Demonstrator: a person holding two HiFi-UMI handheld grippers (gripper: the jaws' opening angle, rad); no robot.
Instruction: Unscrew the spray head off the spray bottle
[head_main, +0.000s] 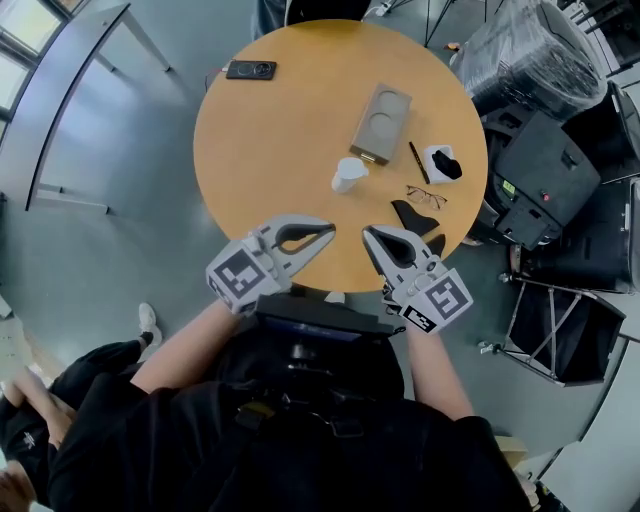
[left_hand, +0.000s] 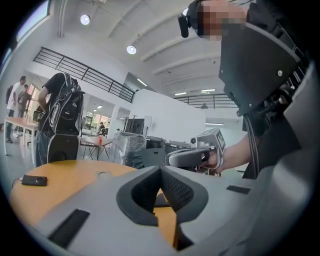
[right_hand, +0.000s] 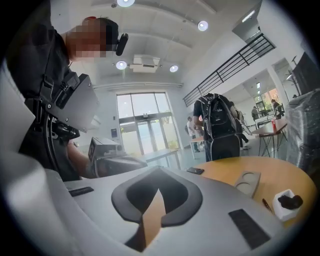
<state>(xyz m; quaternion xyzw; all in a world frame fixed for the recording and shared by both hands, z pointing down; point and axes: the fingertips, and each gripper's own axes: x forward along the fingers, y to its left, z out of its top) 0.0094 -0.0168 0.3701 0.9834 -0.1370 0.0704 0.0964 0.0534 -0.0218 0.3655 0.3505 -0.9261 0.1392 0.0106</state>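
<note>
On the round orange table (head_main: 260, 130) stands a small white bottle-like object (head_main: 348, 175), near the middle; I cannot make out a spray head on it. My left gripper (head_main: 328, 233) hovers over the table's near edge, shut and empty, well short of the white object. The right gripper (head_main: 369, 236) is level with it a little to the right, also shut with nothing held. In the left gripper view my own jaws (left_hand: 161, 171) meet tip to tip and the right gripper (left_hand: 192, 156) shows beyond. In the right gripper view the jaws (right_hand: 158, 174) are closed, with the left gripper (right_hand: 112, 160) at the left.
A cardboard cup tray (head_main: 381, 122), a pen (head_main: 418, 161), a white box holding something black (head_main: 441, 164), glasses (head_main: 427, 196) and a black item (head_main: 414, 216) lie on the table's right half. A phone (head_main: 250, 69) lies far left. Black cases (head_main: 545, 175) stand to the right. People stand in the background (right_hand: 217, 125).
</note>
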